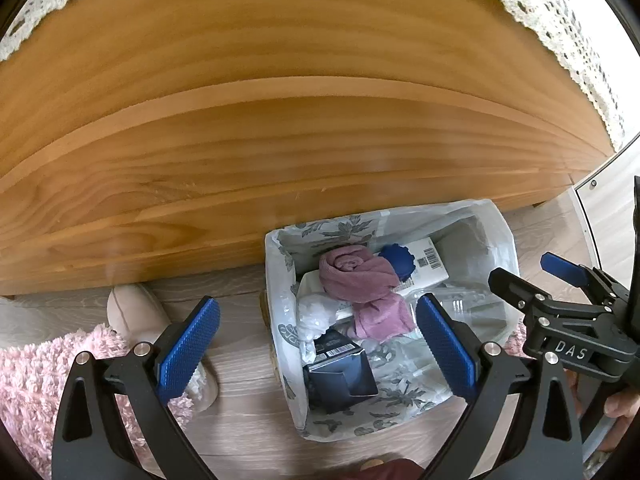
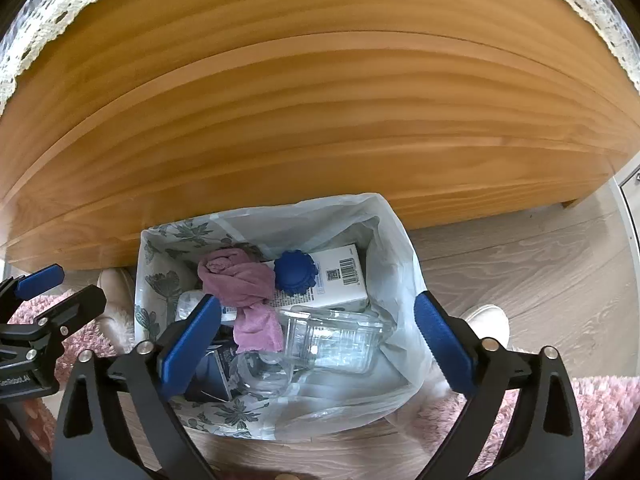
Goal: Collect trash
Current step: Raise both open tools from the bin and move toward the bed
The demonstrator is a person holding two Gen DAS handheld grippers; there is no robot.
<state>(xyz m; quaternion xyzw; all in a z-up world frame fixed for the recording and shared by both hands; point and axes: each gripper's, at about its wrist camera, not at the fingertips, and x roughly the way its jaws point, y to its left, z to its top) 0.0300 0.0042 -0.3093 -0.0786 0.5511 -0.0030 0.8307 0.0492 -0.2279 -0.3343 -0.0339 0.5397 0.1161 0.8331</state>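
— What is sitting in the bin [image 2: 396, 264]?
— A plastic liner is lining it, and a rolled pink cloth [image 2: 244, 284] is lying on top, touching a blue ridged lid [image 2: 295, 276] and a white barcoded box [image 2: 340, 280].
— And nearer?
— A clear plastic container [image 2: 336, 340] is lying beside a dark box [image 1: 340, 376].

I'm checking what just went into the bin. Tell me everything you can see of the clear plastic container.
The clear plastic container is a transparent, ribbed clamshell-type box, apparently empty. It lies tilted on top of the trash inside the lined bin, in front of the white barcoded box, beside the pink cloth. Nothing grips it.
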